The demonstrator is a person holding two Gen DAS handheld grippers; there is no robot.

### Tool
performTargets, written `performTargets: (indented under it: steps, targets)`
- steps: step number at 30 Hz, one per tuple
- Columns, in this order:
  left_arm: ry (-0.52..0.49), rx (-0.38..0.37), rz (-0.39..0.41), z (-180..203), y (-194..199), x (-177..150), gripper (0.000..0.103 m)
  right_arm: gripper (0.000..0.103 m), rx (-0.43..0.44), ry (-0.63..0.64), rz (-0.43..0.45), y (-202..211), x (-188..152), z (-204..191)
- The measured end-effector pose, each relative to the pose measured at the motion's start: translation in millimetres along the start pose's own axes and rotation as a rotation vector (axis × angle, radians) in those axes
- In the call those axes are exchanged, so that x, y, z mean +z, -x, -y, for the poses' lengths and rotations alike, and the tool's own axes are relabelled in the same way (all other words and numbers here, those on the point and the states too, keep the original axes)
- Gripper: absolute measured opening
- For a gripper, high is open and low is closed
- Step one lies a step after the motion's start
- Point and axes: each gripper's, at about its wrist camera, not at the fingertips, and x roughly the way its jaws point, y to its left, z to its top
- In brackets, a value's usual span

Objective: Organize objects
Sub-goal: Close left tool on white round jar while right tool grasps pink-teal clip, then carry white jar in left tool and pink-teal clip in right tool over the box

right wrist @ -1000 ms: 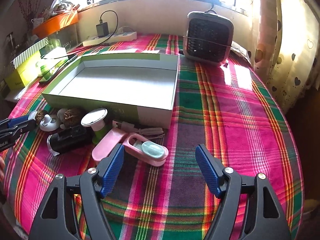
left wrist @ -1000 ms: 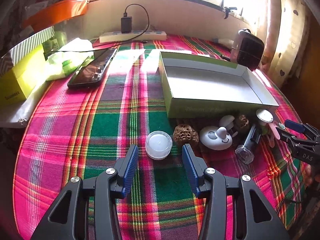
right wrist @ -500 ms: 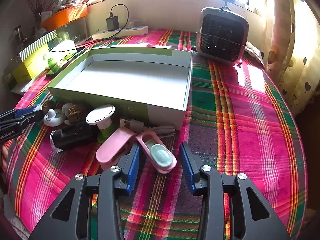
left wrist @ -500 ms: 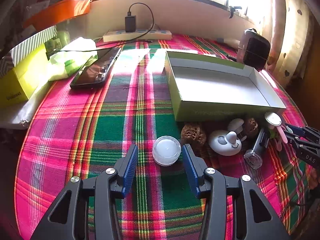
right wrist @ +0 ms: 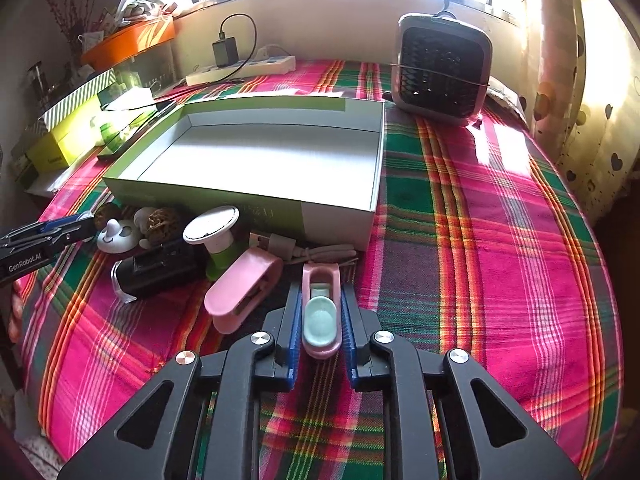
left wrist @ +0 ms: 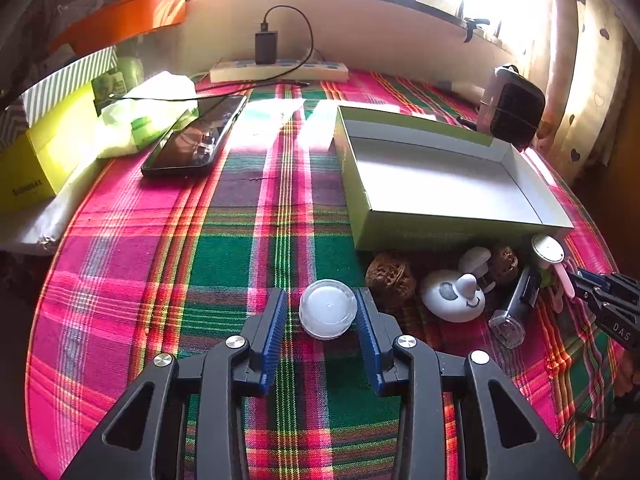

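Note:
An empty green-and-white box lies on the plaid cloth; it also shows in the right wrist view. My left gripper has its jaws around a small round clear lid, with a narrow gap on the left side. My right gripper is shut on a pink case with a mint oval inside. Before the box lie a walnut, a white smiley gadget, a black vial, a white-capped green piece and a second pink case.
A phone, a yellow box and a tissue pack lie at the left. A power strip with charger sits by the wall. A small fan stands at the back right. A cable lies by the box.
Both grippers moved forward and closed. The left jaws now bracket the clear lid. The right jaws closed from wide open onto the pink case.

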Motion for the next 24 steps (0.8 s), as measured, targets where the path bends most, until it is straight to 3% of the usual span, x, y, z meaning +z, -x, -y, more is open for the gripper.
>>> performTargets:
  steps: [3, 24]
  targets:
    - [-0.005, 0.005, 0.002, 0.6, 0.3, -0.1, 0.026, 0.019, 0.003, -0.01, 0.001, 0.5, -0.9, 0.9]
    - [-0.012, -0.002, 0.004, 1.5, 1.7, 0.7, 0.026, 0.019, 0.003, -0.022, 0.001, 2.3, -2.1, 2.2]
